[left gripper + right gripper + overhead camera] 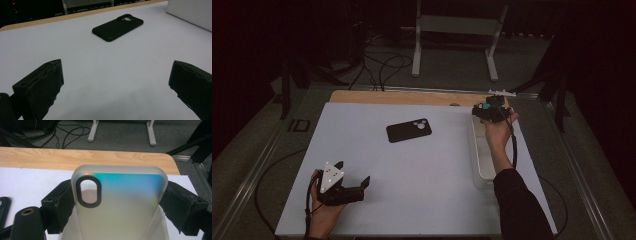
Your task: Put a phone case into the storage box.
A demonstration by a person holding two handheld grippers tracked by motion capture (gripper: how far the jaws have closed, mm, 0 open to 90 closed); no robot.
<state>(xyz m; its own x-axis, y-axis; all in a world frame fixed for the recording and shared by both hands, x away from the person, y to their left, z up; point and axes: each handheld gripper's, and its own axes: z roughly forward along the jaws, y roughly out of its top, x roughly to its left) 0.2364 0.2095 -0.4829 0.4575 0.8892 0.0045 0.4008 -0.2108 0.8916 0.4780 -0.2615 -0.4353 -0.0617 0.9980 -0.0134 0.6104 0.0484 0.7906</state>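
Observation:
A frosted, see-through phone case (120, 202) with a teal sheen and a dark-rimmed camera cutout stands upright between the jaws of my right gripper (120, 205), which is shut on its two long edges. From above, that gripper (488, 111) hovers at the far right over the far end of a clear bin (478, 162). A black phone (408, 131) lies flat, camera side up, in the middle of the white mat (412, 190). My left gripper (352, 172) rests near the front left, open and holding nothing. Seen along its jaws, the left gripper (117, 67) faces the black phone (117, 27), well short of it.
A strip of wooden tabletop (402, 96) runs along the mat's far edge. Beyond it are a white stand's legs (416, 60) and floor cables (384, 67). The pale bin wall (192, 12) stands to the right of the phone.

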